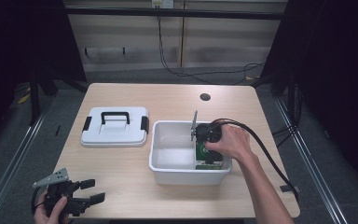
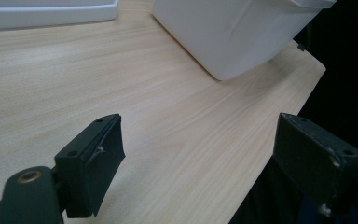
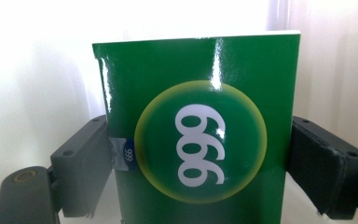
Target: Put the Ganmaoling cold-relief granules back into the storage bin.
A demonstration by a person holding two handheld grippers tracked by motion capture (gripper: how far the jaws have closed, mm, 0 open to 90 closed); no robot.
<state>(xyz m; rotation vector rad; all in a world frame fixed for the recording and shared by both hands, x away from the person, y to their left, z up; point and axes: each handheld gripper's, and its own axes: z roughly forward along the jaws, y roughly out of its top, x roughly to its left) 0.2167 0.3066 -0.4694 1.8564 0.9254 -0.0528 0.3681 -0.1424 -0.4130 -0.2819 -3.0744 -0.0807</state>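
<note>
Landmark: white bin (image 1: 165,175) on the wooden table (image 1: 121,163).

Green box (image 3: 198,135), marked "999", stands inside the bin at its right end. Its long axis runs away from the right gripper (image 3: 198,154), straight along the jaws, which bracket its two narrow sides. The pads sit against or just off those sides; a firm squeeze cannot be confirmed.

Left gripper (image 2: 198,158) is well left of the bin at the table's near edge, jaws spread wide, nothing between them.

White lid (image 1: 115,126) lies just left of the bin.

Judgement: the right hand is the working hand; the next move follows the box's long axis.
</note>
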